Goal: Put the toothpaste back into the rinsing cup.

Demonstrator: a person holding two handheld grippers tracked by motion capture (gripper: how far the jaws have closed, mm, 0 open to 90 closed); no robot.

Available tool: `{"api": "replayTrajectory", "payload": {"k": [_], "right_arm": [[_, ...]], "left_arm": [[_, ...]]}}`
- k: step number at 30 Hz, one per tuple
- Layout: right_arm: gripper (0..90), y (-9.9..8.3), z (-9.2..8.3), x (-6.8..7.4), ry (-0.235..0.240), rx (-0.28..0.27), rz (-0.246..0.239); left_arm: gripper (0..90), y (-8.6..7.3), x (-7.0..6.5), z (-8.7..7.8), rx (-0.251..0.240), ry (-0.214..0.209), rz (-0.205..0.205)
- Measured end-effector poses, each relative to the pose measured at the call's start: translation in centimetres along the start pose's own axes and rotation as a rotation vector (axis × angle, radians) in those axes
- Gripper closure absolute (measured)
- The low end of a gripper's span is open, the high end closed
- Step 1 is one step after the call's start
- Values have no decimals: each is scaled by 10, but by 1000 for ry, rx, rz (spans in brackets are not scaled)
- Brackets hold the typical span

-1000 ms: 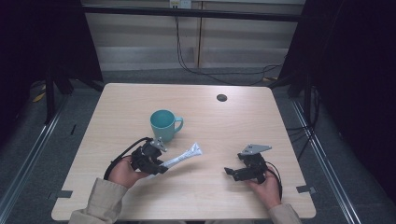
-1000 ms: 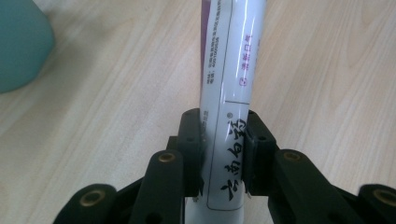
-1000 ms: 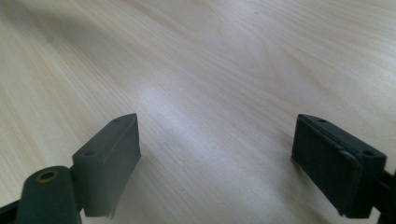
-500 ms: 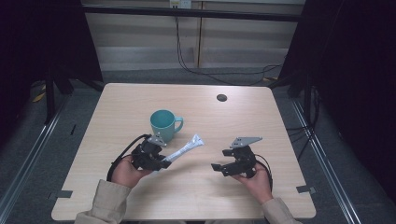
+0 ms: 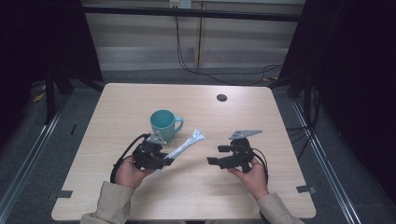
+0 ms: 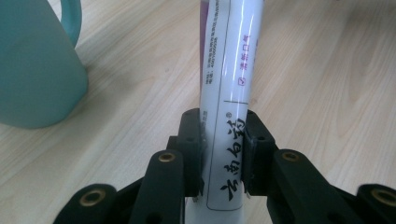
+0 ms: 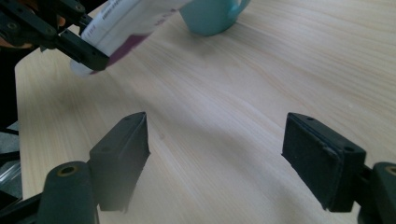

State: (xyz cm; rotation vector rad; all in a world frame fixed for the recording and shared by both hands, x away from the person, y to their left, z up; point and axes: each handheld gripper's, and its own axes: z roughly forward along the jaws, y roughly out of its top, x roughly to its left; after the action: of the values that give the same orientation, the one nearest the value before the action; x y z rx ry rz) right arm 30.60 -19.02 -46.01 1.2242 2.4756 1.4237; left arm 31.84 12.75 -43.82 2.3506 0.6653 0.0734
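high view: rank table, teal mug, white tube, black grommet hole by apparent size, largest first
1. table, by far the largest.
2. teal mug and white tube: too close to rank. The tube is longer but thin, and it is lifted off the table in the left gripper.
3. black grommet hole, the smallest.

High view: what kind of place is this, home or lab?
Likely a lab recording station: a bare wooden table ringed by dark curtains, cables along the back wall, tape marks at the table's edges.
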Motion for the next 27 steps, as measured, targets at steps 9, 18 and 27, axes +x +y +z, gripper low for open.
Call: {"api": "replayTrajectory", "payload": {"k": [9, 18, 27], "right_arm": [[221, 16, 5, 8, 44, -14, 12], [213, 26, 8, 10, 72, -26, 18], [219, 41, 13, 11, 69, -34, 21]], "left_arm": [[736, 7, -7, 5, -18, -4, 11], [736, 10, -12, 9, -31, -11, 15], [736, 11, -17, 12, -43, -28, 34]]}}
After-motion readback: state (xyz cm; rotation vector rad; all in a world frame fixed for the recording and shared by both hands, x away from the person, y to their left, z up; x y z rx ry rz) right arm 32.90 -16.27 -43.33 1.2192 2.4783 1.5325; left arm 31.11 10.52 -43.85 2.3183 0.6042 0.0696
